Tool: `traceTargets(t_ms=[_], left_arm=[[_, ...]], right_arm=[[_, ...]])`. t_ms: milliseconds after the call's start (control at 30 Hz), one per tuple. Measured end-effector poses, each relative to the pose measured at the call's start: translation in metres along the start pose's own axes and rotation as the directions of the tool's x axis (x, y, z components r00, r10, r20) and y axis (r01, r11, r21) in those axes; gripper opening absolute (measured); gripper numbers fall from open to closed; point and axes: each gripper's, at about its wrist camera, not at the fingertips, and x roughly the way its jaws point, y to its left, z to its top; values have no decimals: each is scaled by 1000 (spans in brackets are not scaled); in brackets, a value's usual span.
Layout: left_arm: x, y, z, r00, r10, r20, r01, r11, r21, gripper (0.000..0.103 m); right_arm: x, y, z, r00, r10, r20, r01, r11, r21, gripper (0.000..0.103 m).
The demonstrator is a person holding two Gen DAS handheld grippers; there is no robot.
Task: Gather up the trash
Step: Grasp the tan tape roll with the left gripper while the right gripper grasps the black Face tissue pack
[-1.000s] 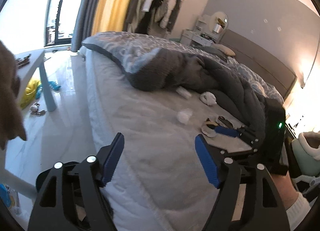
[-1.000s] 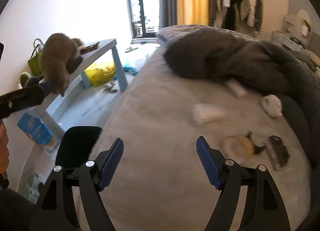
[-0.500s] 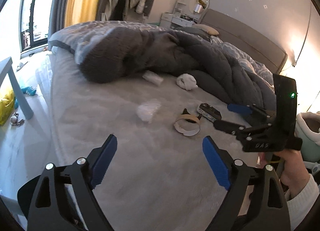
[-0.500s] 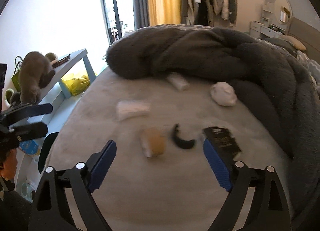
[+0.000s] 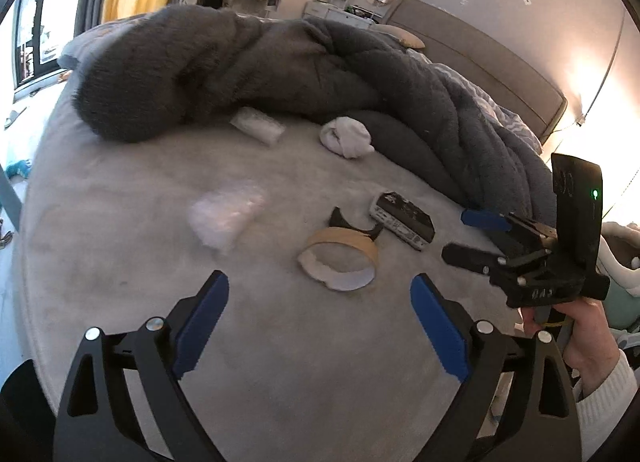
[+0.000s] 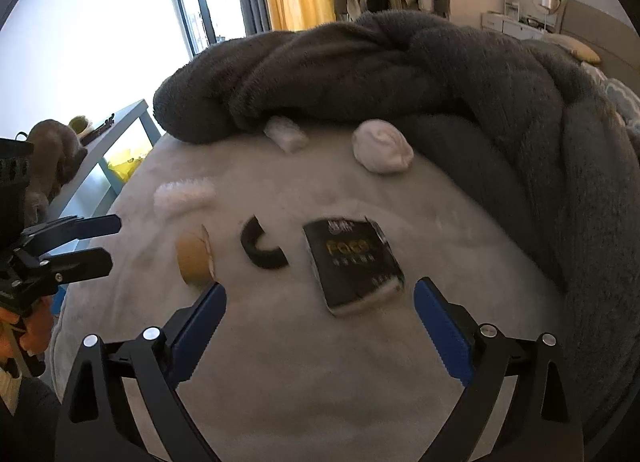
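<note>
Since a second ago both cameras have swung off the floor and the blue side table and closed in over the bed (image 5: pixel 120 262), so the litter that sat far up the sheet now lies just ahead of the fingers. Going left to right in the left wrist view: the left hand-held gripper (image 5: pixel 320 322) hangs above the sheet with its blue pads spread wide and nothing between them, a stance that suits choosing a first piece. Ahead and left of it lies a crumpled clear plastic wrapper (image 5: pixel 226 213); further back, against the fold of the grey blanket (image 5: pixel 280 61), a second small wrapper (image 5: pixel 258 127) is tucked where the bedding has likely caught it. Nearer the middle sits a spent tape roll (image 5: pixel 340 262), lying on its side with its open core towards the camera, with a black curved scrap (image 5: pixel 354 223) just behind it. A balled white tissue (image 5: pixel 346 137) rests at the blanket's edge, and right of the roll a flattened dark packet (image 5: pixel 404 217) lies on the sheet. At the far right the right hand-held gripper (image 5: pixel 476 236) is held out over the bed, fingers apart and empty; its own view frames the dark packet (image 6: pixel 354 262) just ahead of its spread pads (image 6: pixel 320 322), so that packet seems its likely target. No bin shows clearly here.
</note>
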Motion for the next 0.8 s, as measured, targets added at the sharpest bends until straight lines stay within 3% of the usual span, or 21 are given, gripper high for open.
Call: traceTargets(t_ms=[267,533,800], left_arm=[[37,-3,5,998,-63,-12,62,995,-82,91],[57,-8,4,998,-40,-56,36,996,-81,59],[46,-1,4,998,-38,-40,35,996,-79,57]], right_arm=[[8,-17,-11,1000,20,-15,-19,1000,14,97],[22,-24,-4,999,45,0,-45,997,59,97],[33,-17,1,1000,-23,-20,24,999,45,97]])
